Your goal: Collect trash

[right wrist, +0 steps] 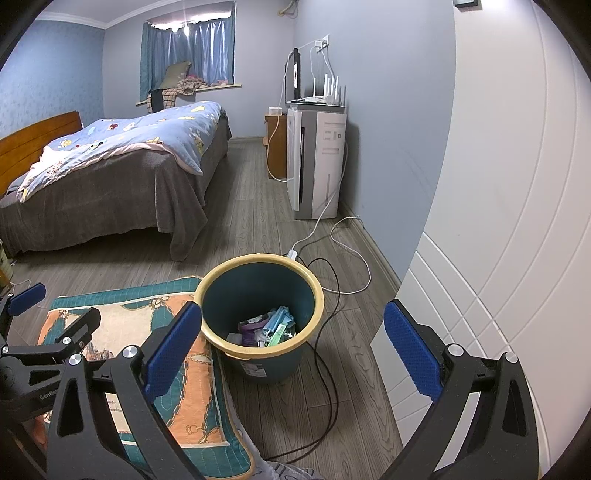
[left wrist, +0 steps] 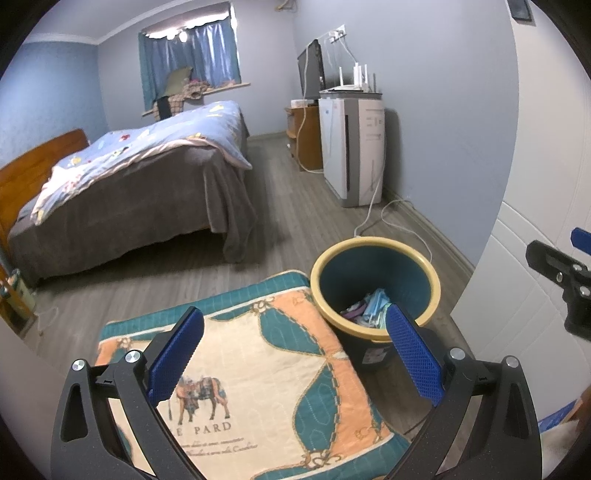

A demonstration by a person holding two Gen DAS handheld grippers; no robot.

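Left tongs (left wrist: 295, 354) hanging wide open, empty, over the printed cushion (left wrist: 258, 369). Right tongs (right wrist: 291, 354) also gaping wide, gripping nothing, hovering above the teal trash bin (right wrist: 258, 291). Bin is sitting on the wood floor (right wrist: 354, 369), touching the cushion's right edge, trash (right wrist: 266, 328) lying inside.

One bin (right wrist: 258, 295), one patterned mat (left wrist: 258, 369), one bed (right wrist: 110, 166), two grippers (left wrist: 293, 349) (right wrist: 291, 339), one air purifier (right wrist: 317, 162).

Dim, bluish room light — glare at curtain top (left wrist: 183, 35), fisheye-bent edges.
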